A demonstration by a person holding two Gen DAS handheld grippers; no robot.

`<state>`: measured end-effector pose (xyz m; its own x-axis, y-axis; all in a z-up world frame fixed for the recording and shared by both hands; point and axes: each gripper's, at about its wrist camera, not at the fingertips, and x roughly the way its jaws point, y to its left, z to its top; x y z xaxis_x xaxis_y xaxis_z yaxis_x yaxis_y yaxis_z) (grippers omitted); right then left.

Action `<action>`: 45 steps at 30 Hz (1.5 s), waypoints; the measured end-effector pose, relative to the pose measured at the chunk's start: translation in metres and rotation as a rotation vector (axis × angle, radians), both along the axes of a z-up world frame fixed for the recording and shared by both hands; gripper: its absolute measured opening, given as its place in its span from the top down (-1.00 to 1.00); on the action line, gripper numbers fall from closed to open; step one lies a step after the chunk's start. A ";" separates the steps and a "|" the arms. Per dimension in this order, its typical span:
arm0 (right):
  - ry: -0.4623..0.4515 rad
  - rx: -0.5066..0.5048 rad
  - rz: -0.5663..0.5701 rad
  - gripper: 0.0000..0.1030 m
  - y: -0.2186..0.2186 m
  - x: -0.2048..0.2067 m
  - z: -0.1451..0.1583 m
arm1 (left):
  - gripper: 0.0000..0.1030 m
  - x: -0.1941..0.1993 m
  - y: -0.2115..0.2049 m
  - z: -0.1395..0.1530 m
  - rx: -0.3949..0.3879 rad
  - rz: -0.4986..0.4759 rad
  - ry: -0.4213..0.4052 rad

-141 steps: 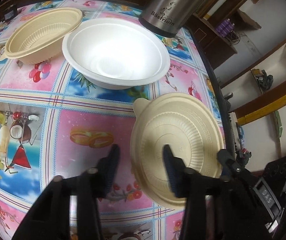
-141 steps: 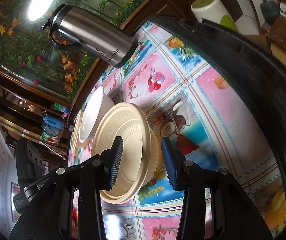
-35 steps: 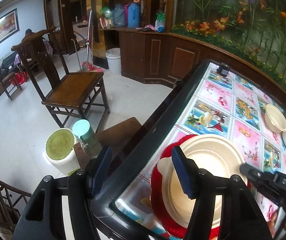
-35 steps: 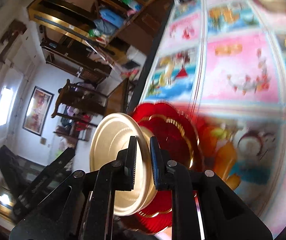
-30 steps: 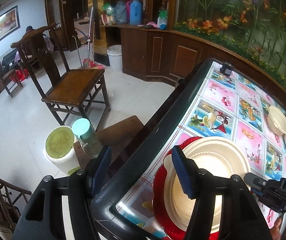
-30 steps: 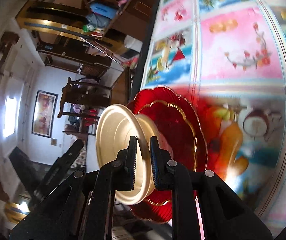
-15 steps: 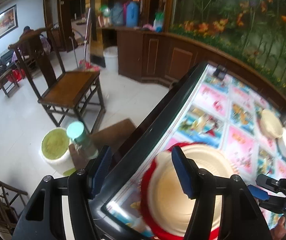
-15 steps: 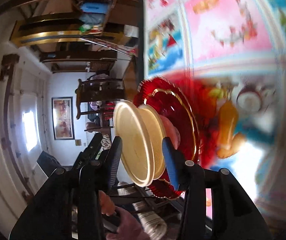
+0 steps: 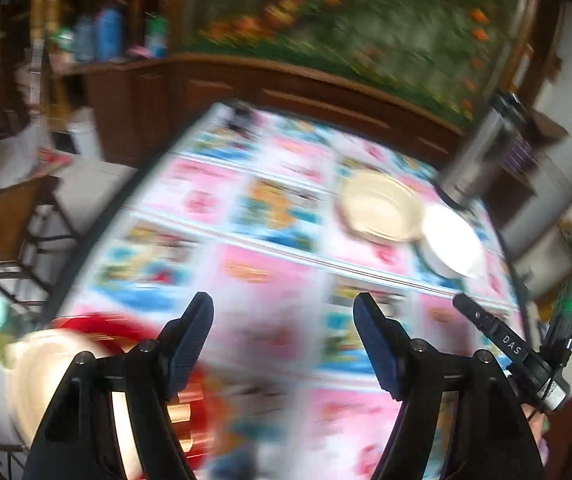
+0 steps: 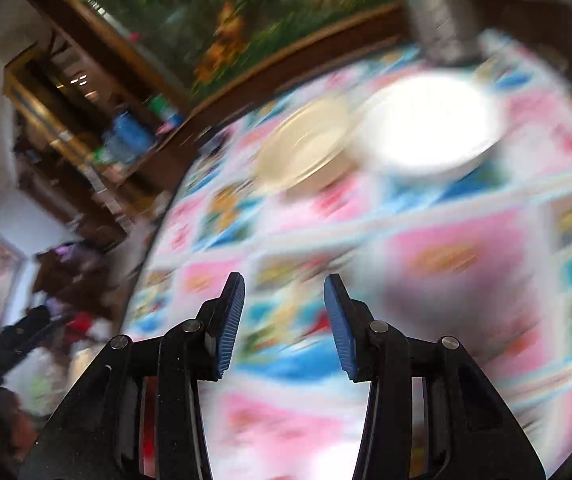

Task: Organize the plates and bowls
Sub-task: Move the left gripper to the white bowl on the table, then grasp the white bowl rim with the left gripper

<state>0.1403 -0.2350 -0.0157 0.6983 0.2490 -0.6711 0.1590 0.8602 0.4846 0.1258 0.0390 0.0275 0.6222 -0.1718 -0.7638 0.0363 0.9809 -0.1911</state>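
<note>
Sitting on the table [image 9: 270,280]: beige bowl [image 9: 380,212] touching white bowl [image 9: 452,246], well ahead of both grippers.
Only the left view shows the beige plate [image 9: 34,376] on the red plate [image 9: 86,326], beside the left hand-held gripper [image 9: 284,328]; it and the right hand-held gripper [image 10: 284,320] gape wide, holding nothing.

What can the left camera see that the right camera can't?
Only the left view shows the red plate with a cream dish on it, at the table's near left edge, and the open left gripper. Only the right view shows the open right gripper head-on. Both show the cream bowl, the white bowl beside it, and the steel flask.
</note>
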 end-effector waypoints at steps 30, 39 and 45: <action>0.001 0.424 -0.286 0.21 -0.173 0.053 -0.072 | -0.16 0.148 -0.198 -0.093 -0.124 -0.019 0.307; 0.037 0.461 -0.280 0.79 -0.168 0.054 -0.080 | 0.78 0.140 -0.205 -0.100 -0.118 -0.080 0.328; 0.045 0.477 -0.274 0.80 -0.165 0.038 -0.066 | 0.79 0.126 -0.196 -0.089 -0.143 -0.108 0.310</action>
<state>0.1786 -0.4005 -0.0821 0.7532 0.3462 -0.5593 0.3757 0.4715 0.7978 0.2523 -0.1573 -0.0617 0.3367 -0.3430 -0.8769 0.0569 0.9370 -0.3447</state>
